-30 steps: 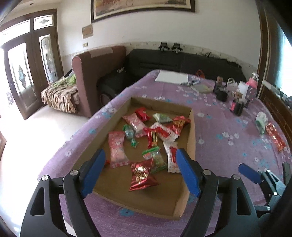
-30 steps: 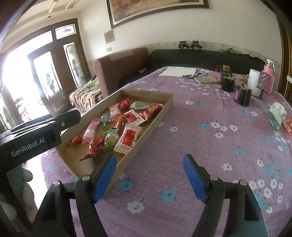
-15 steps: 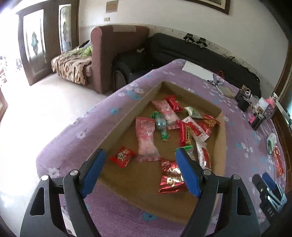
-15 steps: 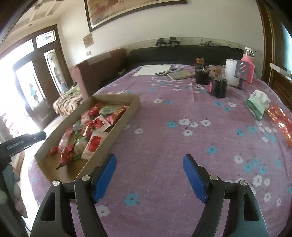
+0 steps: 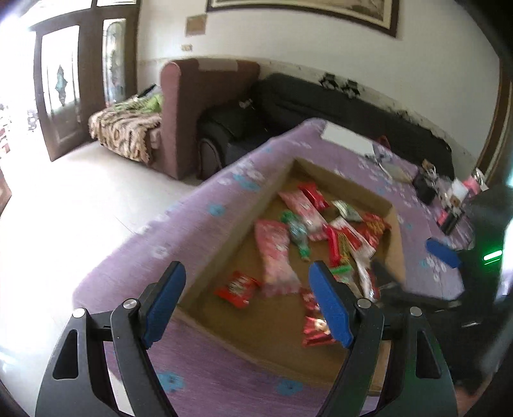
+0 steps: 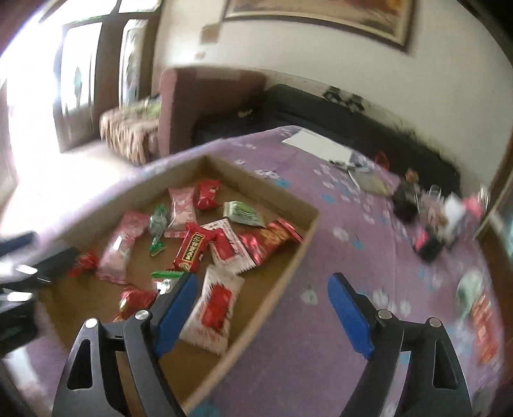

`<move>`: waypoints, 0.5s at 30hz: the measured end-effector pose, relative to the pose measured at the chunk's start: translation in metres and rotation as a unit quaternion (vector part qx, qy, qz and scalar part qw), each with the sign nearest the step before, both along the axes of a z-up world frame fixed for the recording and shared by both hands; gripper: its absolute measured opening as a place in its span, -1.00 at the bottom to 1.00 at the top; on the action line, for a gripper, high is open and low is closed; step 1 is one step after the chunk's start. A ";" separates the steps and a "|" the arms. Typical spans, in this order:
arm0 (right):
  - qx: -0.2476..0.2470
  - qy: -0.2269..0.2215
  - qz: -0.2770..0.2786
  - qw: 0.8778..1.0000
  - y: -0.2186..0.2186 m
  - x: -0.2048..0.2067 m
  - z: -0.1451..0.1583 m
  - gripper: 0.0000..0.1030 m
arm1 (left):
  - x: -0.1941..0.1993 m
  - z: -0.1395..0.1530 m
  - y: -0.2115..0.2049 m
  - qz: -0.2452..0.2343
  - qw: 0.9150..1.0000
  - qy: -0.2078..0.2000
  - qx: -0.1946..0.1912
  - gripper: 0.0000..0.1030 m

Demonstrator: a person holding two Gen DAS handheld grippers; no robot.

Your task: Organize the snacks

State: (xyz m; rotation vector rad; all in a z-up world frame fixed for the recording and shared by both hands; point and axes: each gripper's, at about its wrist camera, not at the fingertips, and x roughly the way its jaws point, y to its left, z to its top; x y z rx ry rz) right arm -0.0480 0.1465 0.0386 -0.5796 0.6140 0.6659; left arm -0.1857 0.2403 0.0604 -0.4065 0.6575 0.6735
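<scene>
Since the earlier frame my right gripper (image 6: 259,304) swung back over the cardboard tray's (image 6: 288,259) right wall. Both jaws wide, empty; left gripper (image 5: 247,301) above the tray. Snack packets (image 6: 221,247) lie scattered inside, on the counter (image 6: 368,256).

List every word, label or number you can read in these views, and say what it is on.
None can be read for certain.
Red bar wrapper in the cardboard tray: yellow print on a dark band, too blurred to read.
White-and-red packet: print blurred.
Green packet: print too small.
Wall plaque: no legible text.
Both claws, left and right, bear no visible lettering.
</scene>
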 end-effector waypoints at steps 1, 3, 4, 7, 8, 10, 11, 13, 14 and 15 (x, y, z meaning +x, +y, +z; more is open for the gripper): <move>-0.019 -0.007 0.006 1.000 0.011 -0.003 -0.005 0.65 | -0.005 0.002 0.004 0.006 1.000 -0.006 0.001 0.55; -0.058 -0.017 0.019 0.998 0.029 -0.010 -0.018 0.64 | -0.012 0.003 0.011 0.013 1.000 -0.012 -0.001 0.55; -0.070 -0.024 0.024 0.997 0.034 -0.014 -0.023 0.64 | -0.015 0.004 0.014 0.016 1.000 -0.015 -0.003 0.55; -0.066 -0.031 0.042 0.996 0.036 -0.024 -0.023 0.64 | -0.019 0.004 0.019 0.022 1.000 -0.022 -0.002 0.55; -0.040 -0.031 0.044 0.998 0.030 -0.026 -0.015 0.64 | -0.019 0.005 0.019 0.021 0.999 -0.025 -0.002 0.55; 0.005 -0.040 0.040 0.998 0.015 -0.030 0.003 0.64 | -0.018 0.007 0.017 0.020 0.999 -0.031 0.001 0.55; 0.028 -0.042 0.037 0.998 0.006 -0.030 0.012 0.64 | -0.017 0.008 0.016 0.018 0.999 -0.034 0.003 0.55; 0.059 -0.042 0.029 0.997 -0.009 -0.030 0.027 0.67 | -0.015 0.012 0.009 0.019 0.999 -0.040 0.015 0.55; 0.077 -0.039 0.020 0.996 -0.020 -0.028 0.034 0.69 | -0.015 0.015 0.005 0.022 0.999 -0.043 0.025 0.55; 0.092 -0.035 0.009 0.995 -0.031 -0.026 0.039 0.72 | -0.015 0.018 -0.001 0.028 0.998 -0.048 0.040 0.55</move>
